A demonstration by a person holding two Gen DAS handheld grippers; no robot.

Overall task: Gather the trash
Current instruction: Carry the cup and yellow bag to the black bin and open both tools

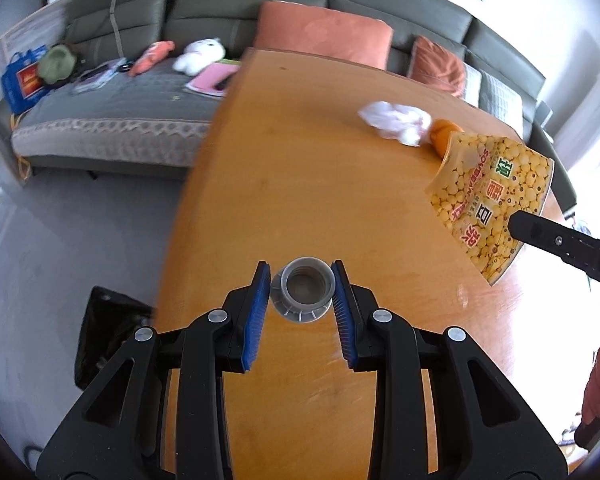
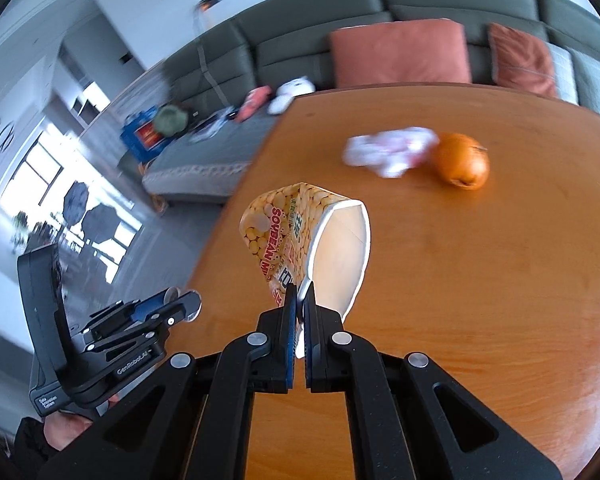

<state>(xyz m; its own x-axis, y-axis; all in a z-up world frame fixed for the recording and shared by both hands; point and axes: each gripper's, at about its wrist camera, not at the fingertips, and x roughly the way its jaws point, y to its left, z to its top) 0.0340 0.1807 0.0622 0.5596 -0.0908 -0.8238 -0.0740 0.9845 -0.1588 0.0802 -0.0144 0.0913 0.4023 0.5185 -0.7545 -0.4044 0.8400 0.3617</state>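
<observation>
The left tongs [image 1: 302, 294] are closing on a small grey bottle cap [image 1: 303, 295], pads pressing its sides from nine and three o'clock, open threaded end facing the lens, above the orange wooden surface [image 1: 300, 160]. The right tongs [image 2: 300, 316] are standing fully together on the lower rim of a paper soybean-milk cup [image 2: 312, 248], which is hanging clear of the surface and tilting toward eleven o'clock, its mouth squashed out of round. Risk one: the cap is sitting near the pad tips and is looking likely to twist or slip out if the hand swings sharply. Risk two: the cup is being held by one thin wall only, so it could swing, tear free or spill any residue; whether liquid is inside cannot be told. Risk three: a black trash bag [image 1: 108, 336] is lying on the floor at eight o'clock in the left view, its mouth partly hidden, so a drop could miss. A crumpled white tissue [image 2: 388, 150] is waiting at one o'clock in the right view, touching an orange [image 2: 462, 160].
</observation>
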